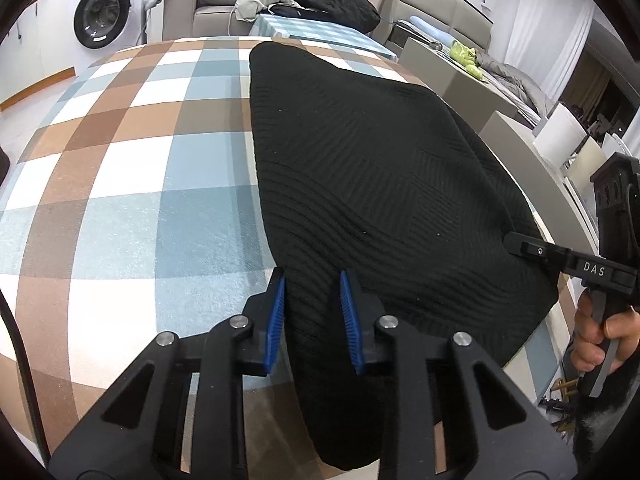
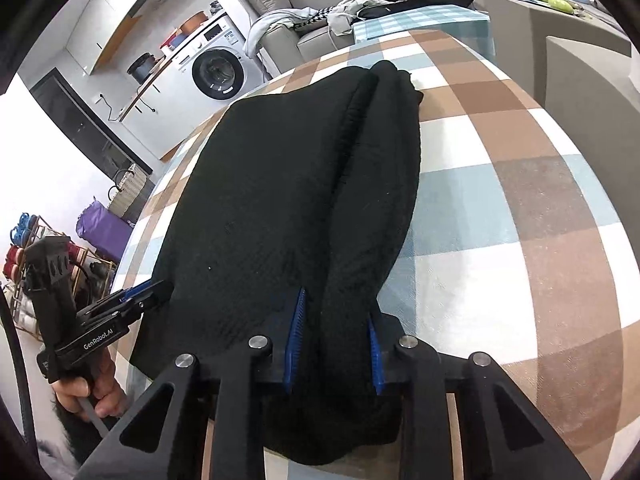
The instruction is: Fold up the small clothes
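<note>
We have the black knit garment (image 2: 288,208) lying on the checked table (image 1: 120,184), seemingly folded lengthwise once — a doubled edge shows. Both the left gripper (image 1: 312,316) and right gripper (image 2: 334,344) stand spread, straddling its near edge — the crosswise folds remain.
</note>
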Tool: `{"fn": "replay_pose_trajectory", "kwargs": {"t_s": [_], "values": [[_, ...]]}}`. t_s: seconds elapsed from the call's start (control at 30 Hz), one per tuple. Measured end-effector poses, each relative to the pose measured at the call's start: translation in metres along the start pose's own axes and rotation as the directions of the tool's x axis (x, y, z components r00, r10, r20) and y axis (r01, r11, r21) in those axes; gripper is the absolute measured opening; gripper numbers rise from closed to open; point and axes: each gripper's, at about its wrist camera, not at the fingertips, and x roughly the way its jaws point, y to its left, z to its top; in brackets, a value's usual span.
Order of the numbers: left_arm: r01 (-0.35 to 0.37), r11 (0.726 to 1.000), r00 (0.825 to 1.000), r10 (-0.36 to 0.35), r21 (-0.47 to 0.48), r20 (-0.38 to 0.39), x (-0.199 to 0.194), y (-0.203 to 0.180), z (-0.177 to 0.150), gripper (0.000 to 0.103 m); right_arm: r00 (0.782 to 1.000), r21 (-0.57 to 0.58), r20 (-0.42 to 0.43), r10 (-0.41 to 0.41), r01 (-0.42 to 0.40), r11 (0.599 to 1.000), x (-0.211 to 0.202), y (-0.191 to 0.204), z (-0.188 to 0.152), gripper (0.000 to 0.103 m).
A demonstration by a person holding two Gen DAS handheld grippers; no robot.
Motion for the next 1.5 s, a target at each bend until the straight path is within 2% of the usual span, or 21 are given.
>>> {"fn": "replay_pose_trajectory", "kwargs": {"t_s": [0.43,0.73,0.9,1.0,1.03,1.13,1.23,1.3,1.4,1.5], "values": [[-0.084,0.995,0.996,0.086,-0.049,0.035,-0.006,0.038,0.013,0.023,1.0,-0.068,-0.003,0.005,-0.006,0.998,0.035,0.029,0.026,0.027],[-0.139,0.986,0.988,0.144,-0.088,0.054,-0.005,0.067,0.027,0.022,1.0,-0.117,-0.012,-0.024,0.022,0.993,0.059,0.056,0.046,0.027],[-0.143,0.983,0.987,0.15,-0.115,0.055,-0.002,0.078,0.031,0.023,1.0,-0.124,-0.004,-0.03,0.029,0.992,0.067,0.064,0.05,0.028],[-0.157,0.98,0.985,0.165,-0.124,0.053,-0.006,0.078,0.029,0.023,0.999,-0.119,-0.011,-0.043,0.041,0.992,0.065,0.061,0.051,0.036],[-0.168,0.978,0.983,0.175,-0.121,0.054,-0.009,0.076,0.027,0.023,0.998,-0.104,-0.014,-0.055,0.053,0.993,0.061,0.057,0.051,0.043],[-0.208,0.971,0.975,0.215,-0.119,0.051,-0.017,0.074,0.022,0.026,0.999,-0.086,0.002,-0.052,0.052,0.995,0.043,0.046,0.05,0.045],[-0.197,0.972,0.976,0.207,-0.13,0.066,-0.029,0.068,0.016,0.027,0.996,-0.088,0.034,-0.079,0.082,0.993,0.021,0.04,0.042,0.044],[-0.179,0.976,0.979,0.189,-0.125,0.074,-0.034,0.064,0.013,0.028,0.998,-0.082,0.045,-0.032,0.035,0.996,0.009,0.038,0.035,0.043],[-0.141,0.985,0.985,0.15,-0.101,0.086,-0.037,0.051,0.008,0.037,0.996,-0.102,0.039,0.085,-0.08,0.992,0.002,0.046,0.025,0.043],[-0.124,0.99,0.989,0.129,-0.06,0.075,-0.033,0.038,0.004,0.039,0.995,-0.127,0.018,0.1,-0.097,0.987,0.011,0.056,0.021,0.041]]}}
